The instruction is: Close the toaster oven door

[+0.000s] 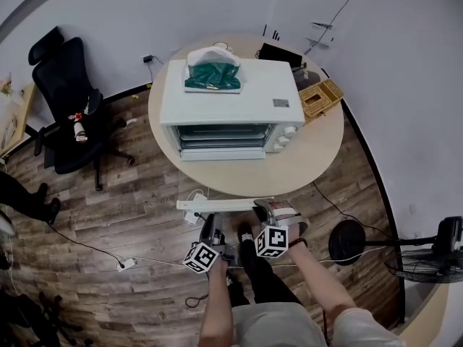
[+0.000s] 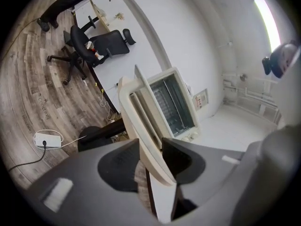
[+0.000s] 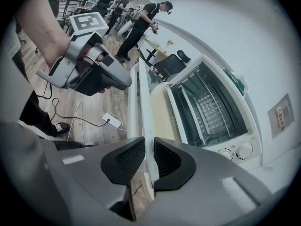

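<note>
Forearms (image 1: 217,302) are being held forward and close together, side by side, so that both tools are meeting the same free edge.

- The right hand-held gripper (image 3: 146,147) is being angled downward. Its jaws are being kept narrow, with the pads lying against both faces of the thin rim of the white glass-paned door (image 1: 224,204). This is judged a pinch for steering the swing.
- The left hand-held gripper (image 2: 150,149) is being carried nearer level and rolled. Its jaws are being held wide astride the same rim, further along it. A sliver of grey-brown plank floor (image 1: 145,215) is showing between one pad and the door, so it is judged a loose straddle, not a clamp, probably for steadying or pushing.
- The door is being presented hinged down and open, its free edge reaching past the rim of the round beige wooden bench (image 1: 318,157) toward the person.
- Behind it, the white box-shaped toaster oven (image 1: 231,100) is sitting on the bench with its racked cavity exposed; closing is not yet done.
- A green-and-white bag (image 1: 213,74) is resting on the oven's top, clear of the door's path.
</note>
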Demonstrator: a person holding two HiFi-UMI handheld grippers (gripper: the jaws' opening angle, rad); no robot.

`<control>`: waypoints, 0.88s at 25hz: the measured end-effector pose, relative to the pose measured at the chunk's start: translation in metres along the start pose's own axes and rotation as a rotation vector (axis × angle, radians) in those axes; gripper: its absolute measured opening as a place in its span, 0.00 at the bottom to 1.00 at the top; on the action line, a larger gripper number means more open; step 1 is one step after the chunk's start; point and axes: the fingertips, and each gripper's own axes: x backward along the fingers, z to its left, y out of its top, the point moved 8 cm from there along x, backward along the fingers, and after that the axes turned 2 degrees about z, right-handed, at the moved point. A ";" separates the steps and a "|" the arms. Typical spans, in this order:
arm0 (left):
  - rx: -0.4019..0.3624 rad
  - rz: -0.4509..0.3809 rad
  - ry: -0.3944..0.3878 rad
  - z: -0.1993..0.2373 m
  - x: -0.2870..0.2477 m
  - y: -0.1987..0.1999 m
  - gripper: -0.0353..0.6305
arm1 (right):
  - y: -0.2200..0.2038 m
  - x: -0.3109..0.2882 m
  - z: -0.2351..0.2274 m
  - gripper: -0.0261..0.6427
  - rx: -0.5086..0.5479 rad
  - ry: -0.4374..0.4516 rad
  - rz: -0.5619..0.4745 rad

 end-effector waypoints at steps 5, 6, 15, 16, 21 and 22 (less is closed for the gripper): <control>0.043 -0.029 -0.019 -0.008 -0.015 0.003 0.29 | 0.003 0.007 -0.009 0.12 -0.004 -0.018 -0.020; 0.051 -0.031 -0.019 -0.010 -0.018 0.004 0.29 | 0.003 0.008 -0.011 0.12 -0.010 -0.020 -0.025; 0.132 -0.071 -0.060 -0.021 -0.035 0.003 0.29 | 0.005 0.013 -0.023 0.12 -0.026 -0.007 -0.048; 0.138 -0.078 -0.065 -0.022 -0.037 0.004 0.29 | 0.006 0.014 -0.024 0.12 -0.029 -0.009 -0.050; 0.197 -0.126 -0.115 -0.029 -0.046 0.008 0.29 | 0.008 0.018 -0.033 0.12 -0.046 -0.016 -0.057; 0.204 -0.133 -0.128 -0.031 -0.047 0.010 0.29 | 0.008 0.018 -0.035 0.11 -0.045 -0.017 -0.059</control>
